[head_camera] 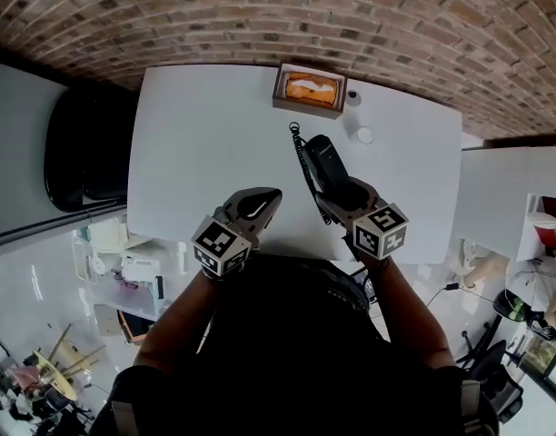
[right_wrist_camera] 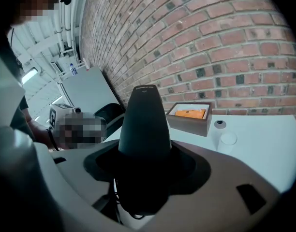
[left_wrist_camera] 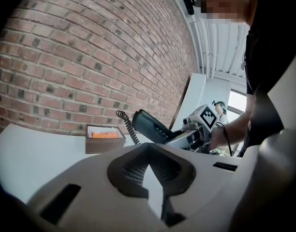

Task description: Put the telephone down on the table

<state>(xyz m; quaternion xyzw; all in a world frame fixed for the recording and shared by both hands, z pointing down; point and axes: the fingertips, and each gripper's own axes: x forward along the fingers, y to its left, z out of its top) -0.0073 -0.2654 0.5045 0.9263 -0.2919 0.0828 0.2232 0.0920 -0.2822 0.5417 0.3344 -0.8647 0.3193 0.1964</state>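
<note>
A black telephone handset (head_camera: 325, 162) lies along my right gripper (head_camera: 337, 193), whose jaws are shut on its near end. In the left gripper view the handset (left_wrist_camera: 150, 126) tilts up over the white table (head_camera: 205, 143), with its coiled black cord (left_wrist_camera: 127, 127) hanging from the far end. The cord (head_camera: 301, 157) runs along the handset's left side. In the right gripper view the handset (right_wrist_camera: 144, 124) fills the space between the jaws. My left gripper (head_camera: 264, 198) hovers near the table's front edge, left of the handset, shut with nothing in it.
A wooden box (head_camera: 309, 89) with something orange inside stands at the table's far edge, before a brick wall. Two small round white things (head_camera: 364, 135) lie to its right. A black chair (head_camera: 87, 148) stands left of the table.
</note>
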